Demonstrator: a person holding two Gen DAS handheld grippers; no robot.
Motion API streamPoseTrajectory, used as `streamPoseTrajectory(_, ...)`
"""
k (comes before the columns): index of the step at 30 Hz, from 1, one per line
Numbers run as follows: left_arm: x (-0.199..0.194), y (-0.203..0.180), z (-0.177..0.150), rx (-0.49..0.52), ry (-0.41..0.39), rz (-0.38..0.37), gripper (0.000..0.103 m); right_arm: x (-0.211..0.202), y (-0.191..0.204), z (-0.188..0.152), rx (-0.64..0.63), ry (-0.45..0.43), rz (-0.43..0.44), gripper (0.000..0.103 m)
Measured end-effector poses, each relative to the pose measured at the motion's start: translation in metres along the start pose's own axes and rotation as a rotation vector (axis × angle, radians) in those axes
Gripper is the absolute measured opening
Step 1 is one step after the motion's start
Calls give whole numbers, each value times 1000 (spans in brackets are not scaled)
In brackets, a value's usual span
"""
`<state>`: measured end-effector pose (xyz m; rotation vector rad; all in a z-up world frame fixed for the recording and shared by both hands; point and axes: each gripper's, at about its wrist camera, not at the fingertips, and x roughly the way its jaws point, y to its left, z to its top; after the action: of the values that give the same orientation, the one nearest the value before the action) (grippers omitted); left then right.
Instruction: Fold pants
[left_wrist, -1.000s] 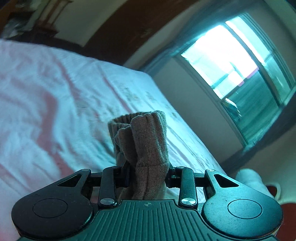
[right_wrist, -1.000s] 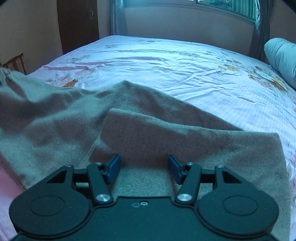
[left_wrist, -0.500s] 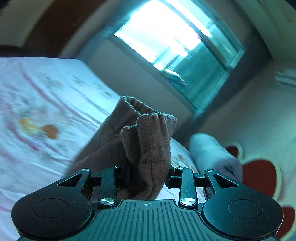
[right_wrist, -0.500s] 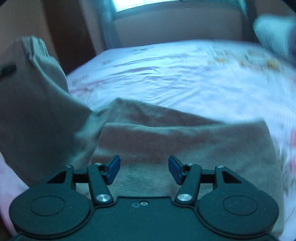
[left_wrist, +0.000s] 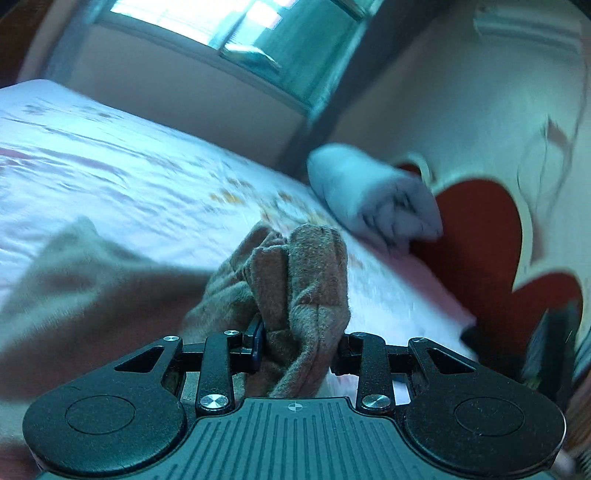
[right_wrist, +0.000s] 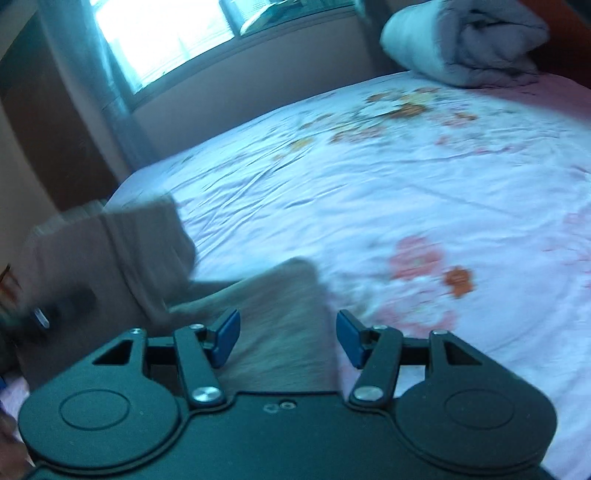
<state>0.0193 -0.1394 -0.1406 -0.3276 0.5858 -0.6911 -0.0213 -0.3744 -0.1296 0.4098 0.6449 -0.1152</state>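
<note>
Between left gripper (left_wrist: 297, 341) jaws, bunched pants (left_wrist: 303, 280).

Daylit bedroom, cool cast, heavy motion blur in both views.

Light came from the window (right_wrist: 159, 48), which was blown out to white with a blue-green tint in the right wrist view; the same window (left_wrist: 229, 26) glared in the left wrist view. The bed (right_wrist: 369, 192) sheet was bright, while walls and corners stayed dim. Motion blur smeared the pants (left_wrist: 81, 280) and rolled blanket (left_wrist: 373, 195); only the cloth bunched close to the lens looked sharp. Fisheye bending curved the edges of both pictures.
</note>
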Motion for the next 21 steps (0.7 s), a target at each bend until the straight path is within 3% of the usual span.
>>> streamPoseTrajectory(4, 30, -17, -22, 90, 136, 67, 34, -4, -17, 2, 30, -13, -17, 50)
streamPoseTrajectory(7, 39, -42, -36, 285, 213, 119, 42, -5, -26, 6, 77, -14, 10, 52)
streamPoseTrajectory(9, 33, -55, -41, 339, 224, 88, 80, -4, -29, 9, 111, -1, 62, 52)
streamPoseTrajectory(10, 31, -57, -39, 326, 235, 60, 84, -1, -31, 10, 137, 13, 98, 52)
streamPoseTrajectory(15, 5, -82, -37, 448, 205, 23, 84, 21, -43, 9, 338, 151, 245, 53)
streamPoseTrajectory(17, -10, -81, -27, 439, 189, 14, 84, 24, -43, 11, 353, 176, 242, 53)
streamPoseTrajectory(21, -44, -53, -1, 358, 141, 51, 84, 11, -32, 21, 274, 82, 179, 53)
